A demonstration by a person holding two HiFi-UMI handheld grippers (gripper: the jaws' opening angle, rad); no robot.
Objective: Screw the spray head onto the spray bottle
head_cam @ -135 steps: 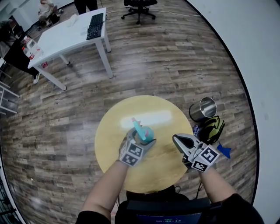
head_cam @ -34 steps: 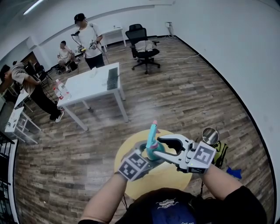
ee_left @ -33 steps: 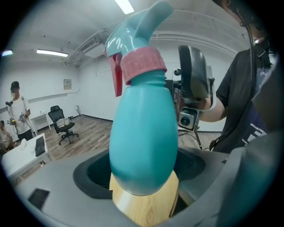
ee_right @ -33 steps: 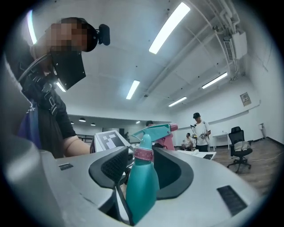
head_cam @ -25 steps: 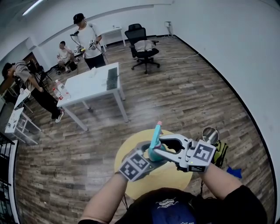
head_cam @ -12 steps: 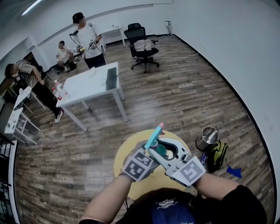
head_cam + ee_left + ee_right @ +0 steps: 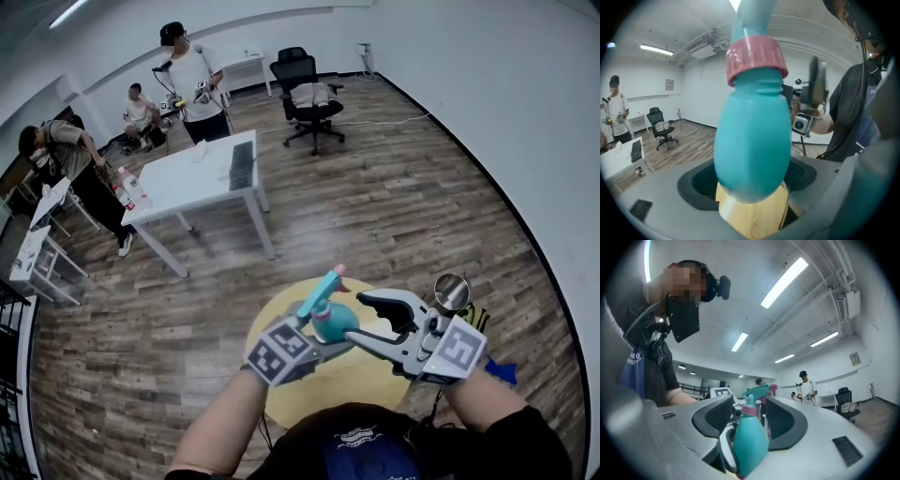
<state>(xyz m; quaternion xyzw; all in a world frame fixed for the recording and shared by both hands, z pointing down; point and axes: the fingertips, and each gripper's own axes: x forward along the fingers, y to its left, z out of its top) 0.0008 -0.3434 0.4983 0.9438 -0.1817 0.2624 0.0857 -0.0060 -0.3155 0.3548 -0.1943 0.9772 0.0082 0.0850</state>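
A teal spray bottle [image 7: 335, 322] with a pink collar carries its teal spray head [image 7: 317, 293], tilted to the left above the round yellow table [image 7: 361, 377]. My left gripper [image 7: 319, 339] is shut on the bottle's belly [image 7: 752, 140], with the pink collar [image 7: 757, 58] above the jaws. My right gripper [image 7: 357, 317] is just right of the bottle and its jaws have just been opening. In the right gripper view the bottle [image 7: 750, 441] and the spray head [image 7: 757, 392] show in the gap of my right gripper [image 7: 751, 420], with neither pad touching.
A steel cup [image 7: 451, 291] and a dark backpack [image 7: 474, 322] stand on the floor right of the table. Farther back are a white desk [image 7: 178, 187] with a keyboard, an office chair [image 7: 305, 94] and several people [image 7: 192, 80].
My right gripper has come off the bottle, drawn away to the right and spread its jaws. The bottle in my left gripper has leaned further to the left.
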